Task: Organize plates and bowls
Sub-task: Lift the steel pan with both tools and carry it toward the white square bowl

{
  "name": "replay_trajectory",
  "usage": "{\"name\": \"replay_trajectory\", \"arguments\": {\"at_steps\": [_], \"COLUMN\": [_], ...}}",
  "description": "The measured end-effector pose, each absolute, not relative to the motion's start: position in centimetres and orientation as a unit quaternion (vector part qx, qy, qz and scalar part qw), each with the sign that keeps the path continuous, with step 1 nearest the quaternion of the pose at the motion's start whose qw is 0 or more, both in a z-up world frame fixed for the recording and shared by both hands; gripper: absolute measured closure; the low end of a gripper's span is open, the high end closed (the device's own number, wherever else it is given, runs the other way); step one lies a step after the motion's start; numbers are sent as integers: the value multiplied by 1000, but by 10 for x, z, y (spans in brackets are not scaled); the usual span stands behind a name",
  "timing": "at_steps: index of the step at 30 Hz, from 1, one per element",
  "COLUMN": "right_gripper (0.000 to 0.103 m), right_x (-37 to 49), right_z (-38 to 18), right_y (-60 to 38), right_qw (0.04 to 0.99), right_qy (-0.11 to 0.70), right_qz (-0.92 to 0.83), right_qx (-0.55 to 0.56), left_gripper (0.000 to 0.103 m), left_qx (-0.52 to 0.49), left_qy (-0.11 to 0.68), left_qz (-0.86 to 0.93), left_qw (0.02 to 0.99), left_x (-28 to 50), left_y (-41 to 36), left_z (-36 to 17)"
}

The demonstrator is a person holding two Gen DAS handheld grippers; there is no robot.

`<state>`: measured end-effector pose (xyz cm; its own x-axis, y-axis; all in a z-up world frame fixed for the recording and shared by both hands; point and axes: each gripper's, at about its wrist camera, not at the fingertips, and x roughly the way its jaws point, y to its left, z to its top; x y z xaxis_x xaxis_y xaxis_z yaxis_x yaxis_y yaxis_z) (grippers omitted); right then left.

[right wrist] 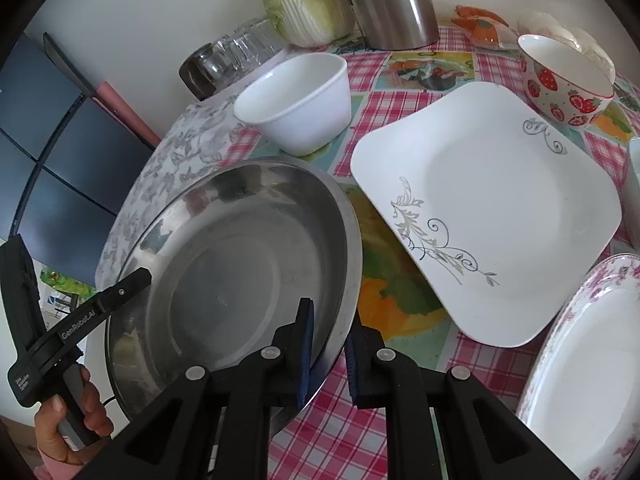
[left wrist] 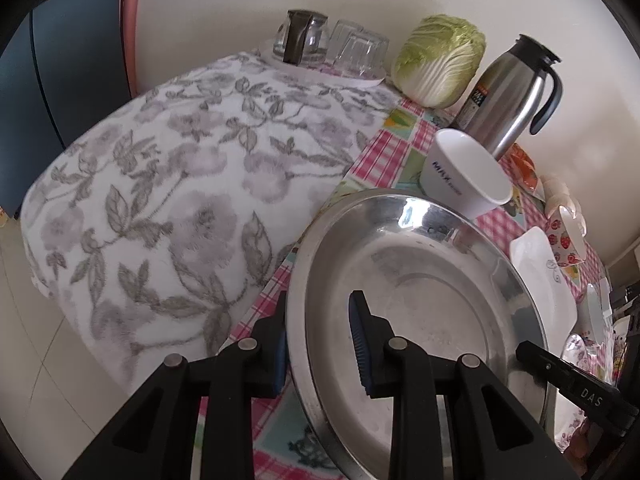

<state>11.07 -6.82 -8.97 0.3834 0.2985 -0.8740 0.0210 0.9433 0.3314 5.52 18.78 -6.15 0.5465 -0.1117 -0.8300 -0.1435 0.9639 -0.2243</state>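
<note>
Both my left hand-held gripper (left wrist: 320, 344) and right hand-held gripper (right wrist: 329, 354) pinch the steel pan (right wrist: 240, 264) rim at lower frame; the white bowl (right wrist: 296, 100), square plate (right wrist: 500, 208) and strawberry bowl (right wrist: 568, 84) sit unstacked, so I judge little done.

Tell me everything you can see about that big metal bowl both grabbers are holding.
The metal bowl is wide, shallow and round, shiny like stainless steel, with a flat bottom, sloping walls and a thin rolled rim. It is empty and mirrors its surroundings. It sits at the table's near edge on the checked cloth. The left gripper and the right gripper each straddle its rim on opposite sides, one finger inside, one outside. A white bowl stands just behind it.
</note>
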Motion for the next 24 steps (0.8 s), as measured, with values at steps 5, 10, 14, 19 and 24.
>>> {"name": "replay_trajectory", "arguments": {"at_steps": [5, 10, 14, 19, 24], "right_gripper": [88, 88, 87, 87, 87], "right_x": [105, 98, 94, 89, 84], "right_z": [-77, -56, -38, -18, 0], "right_y": [-76, -89, -107, -133, -165], "right_qw": [822, 835, 844, 854, 865], "right_qy": [539, 513, 488, 455, 420], "right_qz": [96, 104, 105, 102, 82], "right_qx": [156, 172, 198, 232, 261], "left_gripper": [74, 74, 74, 74, 74], "left_qx": [-126, -110, -95, -79, -64], "left_qy": [463, 437, 416, 396, 380], "left_qz": [11, 7, -2, -18, -41], "left_qw": [877, 893, 904, 915, 922], "left_x": [47, 42, 41, 46, 53], "left_y": [179, 162, 145, 116, 80], "left_z": [-36, -1, 26, 57, 80]}}
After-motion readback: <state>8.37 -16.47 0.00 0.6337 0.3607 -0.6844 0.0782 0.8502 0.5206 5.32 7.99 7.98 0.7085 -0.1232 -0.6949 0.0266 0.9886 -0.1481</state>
